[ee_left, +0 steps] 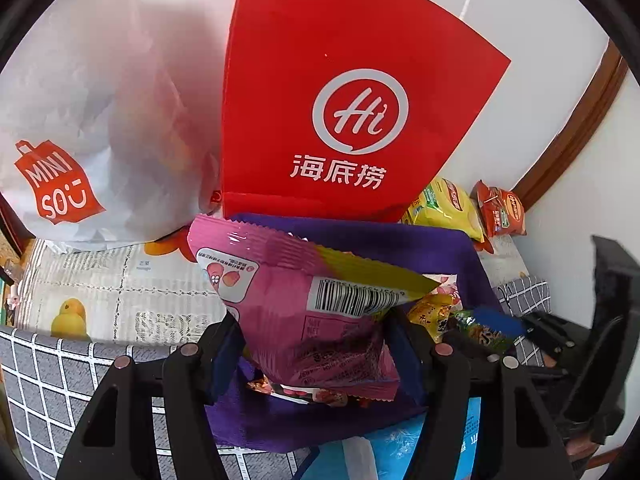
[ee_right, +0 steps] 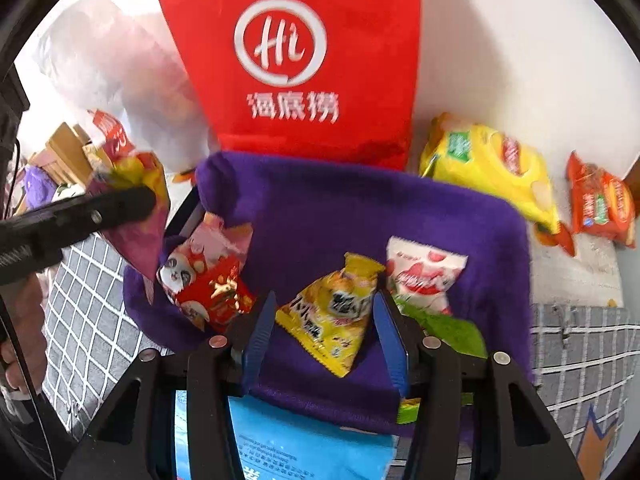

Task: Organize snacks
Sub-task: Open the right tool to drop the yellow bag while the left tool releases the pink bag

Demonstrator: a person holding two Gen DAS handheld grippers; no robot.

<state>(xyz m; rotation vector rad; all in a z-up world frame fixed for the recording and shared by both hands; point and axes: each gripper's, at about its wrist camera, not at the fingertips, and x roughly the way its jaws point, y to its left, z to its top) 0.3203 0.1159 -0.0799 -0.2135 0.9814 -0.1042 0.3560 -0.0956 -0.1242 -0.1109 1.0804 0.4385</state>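
Note:
My left gripper is shut on a pink snack packet and holds it over the purple fabric bin. In the right wrist view the same pink packet hangs at the bin's left edge. My right gripper reaches down into the purple bin. Its blue pads touch both sides of a yellow triangular packet, which rests tilted on the bin's floor. A red packet with a cat face, a white-and-red packet and a green packet also lie in the bin.
A red paper bag stands right behind the bin, with a white shopping bag to its left. A yellow snack bag and an orange one lie at the back right. A blue packet sits in front. Grey checked cloth covers the surface.

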